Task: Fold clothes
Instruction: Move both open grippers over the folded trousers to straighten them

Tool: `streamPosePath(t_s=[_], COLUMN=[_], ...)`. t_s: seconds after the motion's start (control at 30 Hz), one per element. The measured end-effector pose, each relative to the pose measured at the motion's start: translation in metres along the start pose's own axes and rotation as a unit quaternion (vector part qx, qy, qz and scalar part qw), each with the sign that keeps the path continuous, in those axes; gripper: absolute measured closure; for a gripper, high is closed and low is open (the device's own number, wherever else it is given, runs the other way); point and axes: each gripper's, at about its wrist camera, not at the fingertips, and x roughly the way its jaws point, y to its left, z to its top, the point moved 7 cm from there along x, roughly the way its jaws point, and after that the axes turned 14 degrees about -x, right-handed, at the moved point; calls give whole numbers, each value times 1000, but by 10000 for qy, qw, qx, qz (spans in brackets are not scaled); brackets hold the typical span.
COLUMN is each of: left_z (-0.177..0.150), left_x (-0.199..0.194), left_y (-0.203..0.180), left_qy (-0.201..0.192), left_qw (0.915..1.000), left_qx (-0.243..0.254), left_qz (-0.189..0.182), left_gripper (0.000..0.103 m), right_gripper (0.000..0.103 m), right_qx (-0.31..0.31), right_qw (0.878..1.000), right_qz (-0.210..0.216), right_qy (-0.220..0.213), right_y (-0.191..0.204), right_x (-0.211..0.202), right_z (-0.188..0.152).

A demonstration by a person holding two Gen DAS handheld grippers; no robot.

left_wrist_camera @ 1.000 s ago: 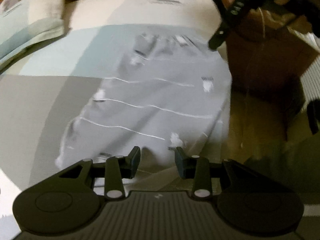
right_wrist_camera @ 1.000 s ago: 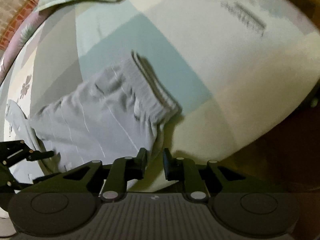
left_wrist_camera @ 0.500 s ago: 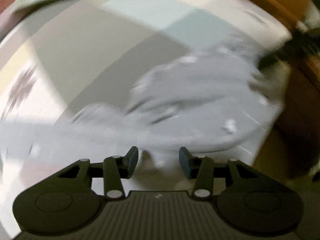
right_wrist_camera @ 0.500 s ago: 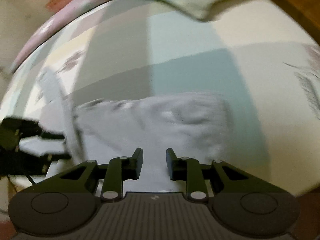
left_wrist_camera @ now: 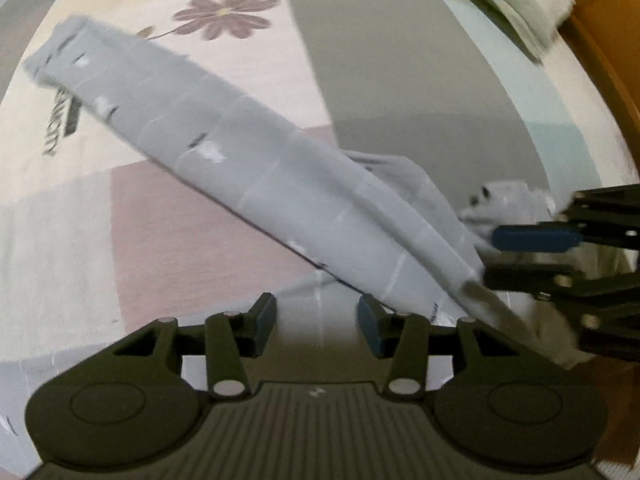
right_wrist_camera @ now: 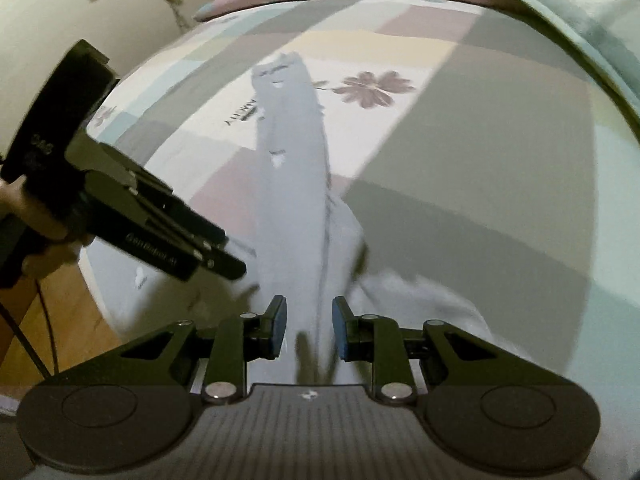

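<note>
Grey trousers (left_wrist_camera: 280,184) lie on the patchwork bed cover (left_wrist_camera: 180,208), one long leg stretched away towards a printed flower, the waist end bunched near the bed's edge. My left gripper (left_wrist_camera: 316,320) hovers open just above the near cloth, and no pad presses on it. My right gripper (right_wrist_camera: 310,328) is open too, over the same trousers (right_wrist_camera: 292,184), with fabric seen in the gap but not pinched. Each gripper shows in the other's view: the right gripper (left_wrist_camera: 490,258) beside the waist, the left gripper (right_wrist_camera: 230,254) at the cloth's left side.
The bed cover (right_wrist_camera: 460,160) spreads wide beyond the leg. A folded blanket or pillow (left_wrist_camera: 520,4) lies at the far corner. A wooden bed frame (left_wrist_camera: 600,40) and wooden floor (right_wrist_camera: 60,320) border the near edge. A hand (right_wrist_camera: 36,220) holds the left gripper.
Both views have swung round over the bed. The trousers, earlier seen wide and crumpled, now show as a long narrow strip. Both pairs of jaws stand slightly wider apart.
</note>
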Motion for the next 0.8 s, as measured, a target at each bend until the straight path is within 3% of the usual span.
streamPosePath(t_s=[0.3,0.33,0.4,0.43,0.6,0.8], left_z=[18,20,24,26,37,39], left_x=[-8,-9,-11,-11,-14,-9], left_y=[27,29,29,29,27,26], left_qy=[-83,-88,-89,-85,-74,49], left_qw=[9954,9945,9927,9917,9858,9794], left_qx=[-840,-909,-1005,-1046,-1198,-1409], left_qz=[-459,-508,-666,-749,-1175,-1444], left_gripper=[52,52,52,52,45,44], right_gripper=[75,78,96,99,99,99], right_qx=[-235,-274,-325,-348,-337,-307], right_qw=[9987,9983,9978,9975,9981,9977], right_qz=[-64,-90,-121,-134,-5,535], right_qy=[450,499,567,597,511,265], right_y=[-3,-2,-1,-1,5,28], right_x=[50,53,55,55,47,37], right_z=[20,20,20,20,28,37])
